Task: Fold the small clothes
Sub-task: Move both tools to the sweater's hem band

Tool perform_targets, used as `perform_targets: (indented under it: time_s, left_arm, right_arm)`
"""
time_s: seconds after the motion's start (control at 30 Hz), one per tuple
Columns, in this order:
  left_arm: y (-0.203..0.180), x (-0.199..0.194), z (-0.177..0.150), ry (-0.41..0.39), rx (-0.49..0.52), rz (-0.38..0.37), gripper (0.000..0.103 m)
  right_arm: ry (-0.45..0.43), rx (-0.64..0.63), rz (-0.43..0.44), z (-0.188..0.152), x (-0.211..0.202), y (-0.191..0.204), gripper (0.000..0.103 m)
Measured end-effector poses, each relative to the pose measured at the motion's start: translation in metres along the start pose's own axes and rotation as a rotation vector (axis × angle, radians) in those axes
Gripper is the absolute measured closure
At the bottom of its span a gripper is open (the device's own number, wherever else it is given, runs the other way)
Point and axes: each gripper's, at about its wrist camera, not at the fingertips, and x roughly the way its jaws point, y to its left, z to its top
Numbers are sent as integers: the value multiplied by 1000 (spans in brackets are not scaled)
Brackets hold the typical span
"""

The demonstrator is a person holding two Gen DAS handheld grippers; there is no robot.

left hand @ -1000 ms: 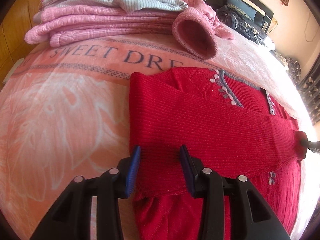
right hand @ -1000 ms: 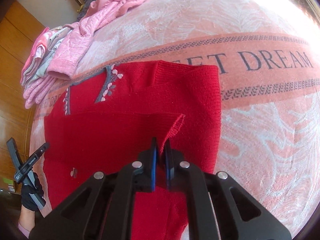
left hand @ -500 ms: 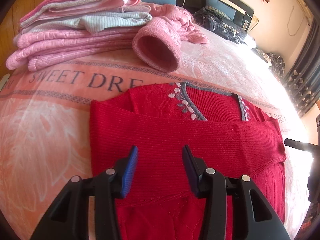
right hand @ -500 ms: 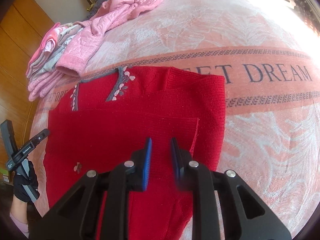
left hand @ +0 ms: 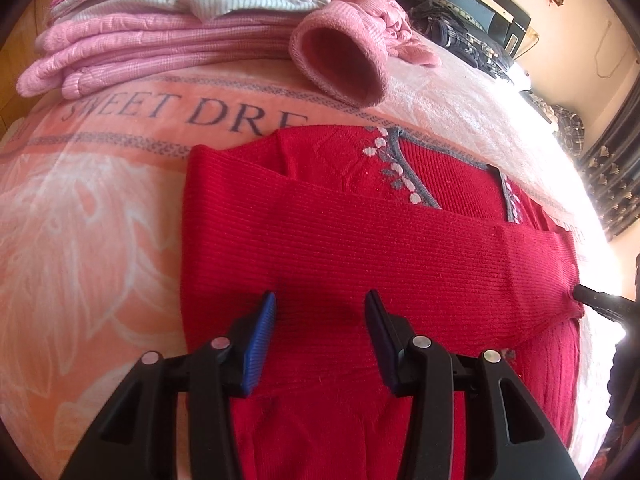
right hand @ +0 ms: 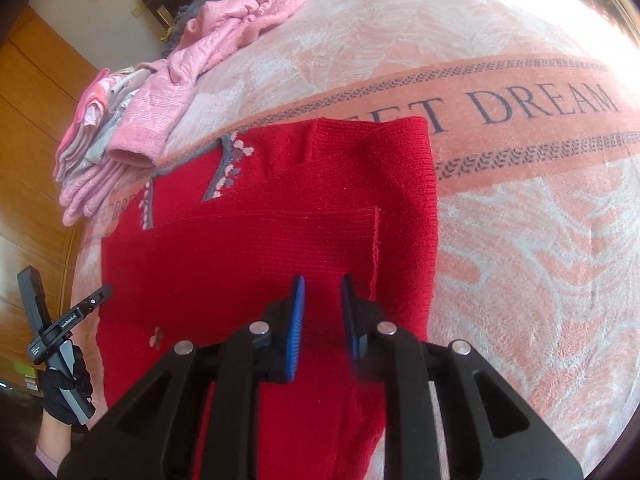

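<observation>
A red knit sweater [left hand: 360, 248] [right hand: 240, 264] lies flat on the pink blanket, with one sleeve folded across its chest. The sleeve's cuff [right hand: 374, 240] rests near the sweater's right side. My left gripper [left hand: 320, 296] hovers open over the sweater's lower left part, nothing between its fingers. It also shows in the right wrist view, where the left gripper [right hand: 60, 328] is held by a gloved hand beside the sweater's edge. My right gripper [right hand: 323, 279] is open just short of the cuff and holds nothing.
A pile of folded pink clothes [left hand: 152, 40] [right hand: 92, 160] sits beyond the sweater. A loose pink jacket [left hand: 340, 64] [right hand: 208, 56] sprawls beside it. The blanket [left hand: 80, 220] [right hand: 520, 240] spreads bare to both sides. Dark clothes [left hand: 460, 36] lie near the headboard.
My right gripper has opened and let go of the sleeve cuff, which now lies flat across the sweater. The left gripper stayed open, shifting slightly over the sweater.
</observation>
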Motion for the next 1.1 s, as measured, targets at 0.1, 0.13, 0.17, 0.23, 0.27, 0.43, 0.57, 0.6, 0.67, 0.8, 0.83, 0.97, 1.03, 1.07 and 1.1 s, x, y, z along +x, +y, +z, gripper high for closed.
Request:
perform_targets:
  time_s: [0.1, 0.13, 0.17, 0.23, 0.27, 0.43, 0.57, 0.6, 0.67, 0.8, 0.83, 0.97, 1.03, 1.07, 1.1]
  left_arm:
    - [-3, -43, -31, -8, 71, -34, 52]
    - [-3, -56, -44, 4, 93, -30, 49]
    - [-1, -67, -60, 18, 108, -30, 48]
    - [9, -86, -93, 62, 100, -40, 47]
    - [16, -93, -110, 91, 85, -48, 47]
    - [37, -120, -186, 181, 39, -40, 47]
    - [37, -132, -224, 205, 33, -60, 46]
    - [37, -134, -231, 210, 22, -74, 46]
    - [37, -137, -243, 221, 6, -94, 46]
    - [36, -140, -263, 237, 1, -91, 46]
    - [36, -141, -268, 241, -1, -95, 46]
    - [37, -146, -281, 242, -6, -86, 46]
    - [37, -147, -286, 242, -11, -91, 46]
    - [37, -148, -287, 243, -15, -95, 45]
    - [37, -148, -289, 243, -22, -102, 43]
  right_arm:
    - [-18, -81, 8, -35, -39, 16, 68]
    - [-8, -110, 17, -52, -49, 20, 67]
    - [-1, -139, 14, -71, -59, 23, 67]
    - [20, -182, -1, -109, -74, 28, 66]
    - [33, -188, 1, -128, -80, 29, 65]
    - [83, -197, -39, -217, -106, 33, 62]
    - [97, -193, -63, -267, -120, 37, 60]
    - [99, -176, -46, -275, -122, 37, 60]
    - [98, -150, -22, -288, -127, 37, 60]
    - [84, -124, -15, -304, -136, 38, 60]
    - [82, -124, -18, -305, -138, 38, 60]
    - [77, -139, -30, -313, -144, 39, 59]
    - [76, -141, -34, -317, -146, 38, 59]
    - [76, -140, -36, -318, -146, 38, 59]
    - [76, -136, -35, -320, -146, 37, 59]
